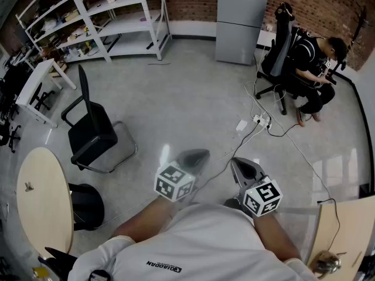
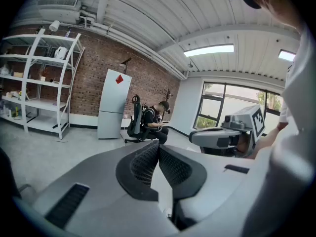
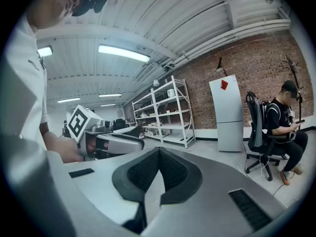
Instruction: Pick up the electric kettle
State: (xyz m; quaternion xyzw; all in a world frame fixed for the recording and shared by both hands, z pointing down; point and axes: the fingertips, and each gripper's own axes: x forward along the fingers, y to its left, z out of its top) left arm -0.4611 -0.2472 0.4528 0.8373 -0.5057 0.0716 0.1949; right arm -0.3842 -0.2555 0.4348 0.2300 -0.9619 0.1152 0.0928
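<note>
A shiny rounded metal object (image 1: 326,264), possibly the electric kettle, sits on a wooden tabletop (image 1: 351,227) at the bottom right of the head view; a cable runs up to that table. My left gripper (image 1: 196,156) and right gripper (image 1: 242,166) are held side by side in front of my chest, over the floor, well away from that object. In the left gripper view the left gripper (image 2: 158,145) has its ribbed pads meeting, with nothing between them. The right gripper (image 3: 157,150) is shut in the same way and holds nothing.
A black chair (image 1: 92,134) stands on the floor to the left, beside a round wooden table (image 1: 44,201) and a black stool (image 1: 86,206). White shelves (image 1: 111,10) and a grey cabinet (image 1: 241,20) line the far wall. A person (image 1: 313,75) sits at right; a power strip with cables (image 1: 260,121) lies ahead.
</note>
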